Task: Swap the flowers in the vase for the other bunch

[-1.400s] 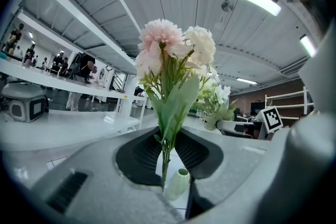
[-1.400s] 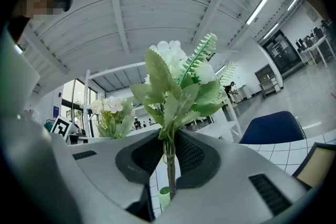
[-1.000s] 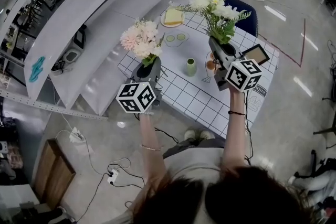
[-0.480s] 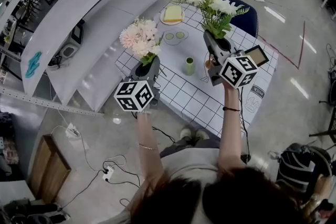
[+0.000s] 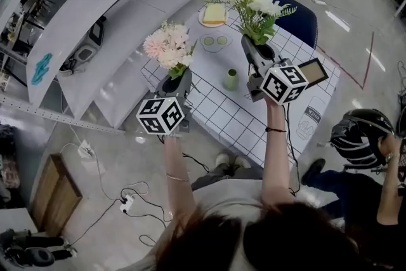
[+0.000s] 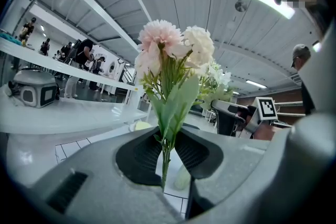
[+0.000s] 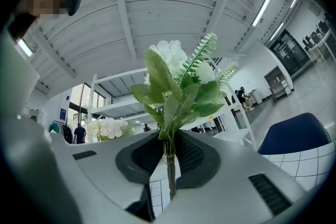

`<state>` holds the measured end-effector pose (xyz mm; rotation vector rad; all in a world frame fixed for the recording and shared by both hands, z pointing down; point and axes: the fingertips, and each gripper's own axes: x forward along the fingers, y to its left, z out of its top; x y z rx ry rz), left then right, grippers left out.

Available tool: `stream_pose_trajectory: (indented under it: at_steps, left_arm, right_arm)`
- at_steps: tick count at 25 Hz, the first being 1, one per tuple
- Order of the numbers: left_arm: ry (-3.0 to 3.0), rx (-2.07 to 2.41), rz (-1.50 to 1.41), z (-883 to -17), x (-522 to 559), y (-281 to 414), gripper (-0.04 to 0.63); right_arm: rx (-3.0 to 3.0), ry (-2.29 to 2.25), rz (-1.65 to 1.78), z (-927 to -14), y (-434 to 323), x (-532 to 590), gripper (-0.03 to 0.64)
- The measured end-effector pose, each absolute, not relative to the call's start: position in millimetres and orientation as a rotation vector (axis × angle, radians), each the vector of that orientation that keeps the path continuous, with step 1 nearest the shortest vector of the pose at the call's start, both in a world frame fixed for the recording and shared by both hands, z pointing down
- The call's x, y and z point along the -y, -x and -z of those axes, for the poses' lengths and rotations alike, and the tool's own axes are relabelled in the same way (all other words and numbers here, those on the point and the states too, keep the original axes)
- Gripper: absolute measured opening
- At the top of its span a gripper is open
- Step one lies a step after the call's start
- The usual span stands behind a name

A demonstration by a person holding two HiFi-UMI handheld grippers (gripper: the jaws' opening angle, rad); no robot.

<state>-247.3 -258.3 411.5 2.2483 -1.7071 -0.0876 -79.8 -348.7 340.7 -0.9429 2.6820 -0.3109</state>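
Left hand-held gripper (image 6: 167,155) is clamping pink bunch (image 5: 168,47), right hand-held gripper (image 7: 169,157) white bunch (image 5: 250,0); I am reading vase (image 5: 231,79) between them, nearer right.

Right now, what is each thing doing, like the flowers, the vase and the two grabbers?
left gripper: shut on the stems of the pink bunch.
right gripper: shut on the stems of the white bunch.
pink bunch: upright, held in the air.
white bunch: upright, held in the air.
vase: standing on the table, empty.
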Motion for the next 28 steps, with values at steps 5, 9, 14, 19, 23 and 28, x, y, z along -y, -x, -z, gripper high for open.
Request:
stream_pose_trajectory:
  at_steps: [5,9,14,19,23,28]
  left_arm:
    - [-2.225,1.719,0.085,-415.8,257.0,253.2,0.08]
    - [-2.212,1.726,0.079,-418.1,256.5,257.3,0.08]
    - [-2.2,1.728,0.072,-423.7,256.5,260.6,0.08]
    - [-2.192,1.723,0.069,-429.3,258.5,265.0,0.08]
    - [-2.191,1.715,0.061,-432.1,260.2,266.9,0.08]
    - [-2.188,1.709,0.051,-435.5,262.6,271.7,0.08]
  right_arm:
    - [-2.693,0.91,0.323,-345.4,93.0,352.0,0.054]
    - [-2.696,0.886,0.332,-347.2,101.9,354.3,0.054]
    - [-2.707,0.869,0.337,-353.6,110.5,356.2,0.054]
    - [-2.719,0.868,0.342,-361.8,118.4,359.8,0.054]
    - [-2.712,0.867,0.353,-366.8,121.9,362.0,0.054]
    - [-2.704,0.86,0.364,-371.0,126.5,363.7,0.054]
